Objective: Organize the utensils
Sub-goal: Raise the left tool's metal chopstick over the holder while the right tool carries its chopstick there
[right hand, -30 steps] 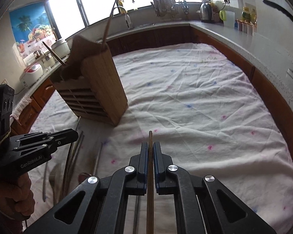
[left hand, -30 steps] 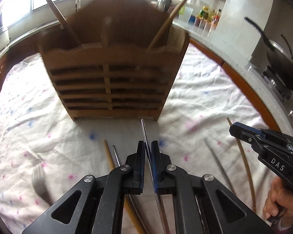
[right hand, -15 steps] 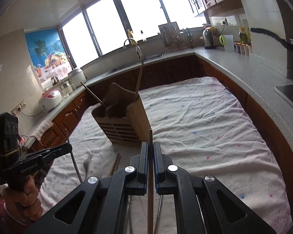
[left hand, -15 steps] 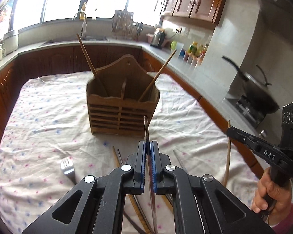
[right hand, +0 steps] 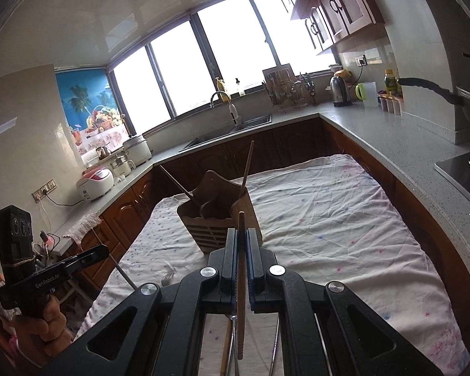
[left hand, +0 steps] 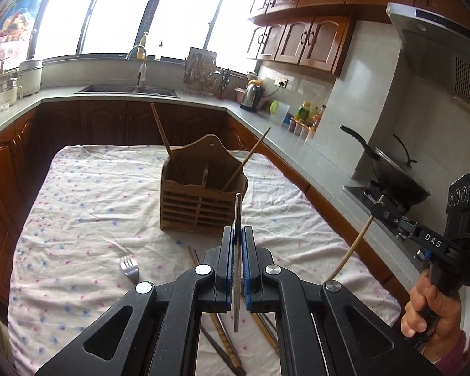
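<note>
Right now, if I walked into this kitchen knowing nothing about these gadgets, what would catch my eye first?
Probably the two black hand-held grippers: the left gripper is clamped on a metal chopstick, the right gripper on a wooden chopstick, both lifted above the table. Beyond them, a slatted wooden utensil holder stands on the flowered tablecloth with two sticks already poking out. A fork lies on the cloth at near left.

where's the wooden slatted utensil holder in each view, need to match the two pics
Left wrist view: the wooden slatted utensil holder stands at centre, just beyond the tip of the metal chopstick held in the left gripper.
Right wrist view: centre, slightly left, partly behind the right gripper.
Shared landmark: the silver fork lying on the floral cloth, also.
</note>
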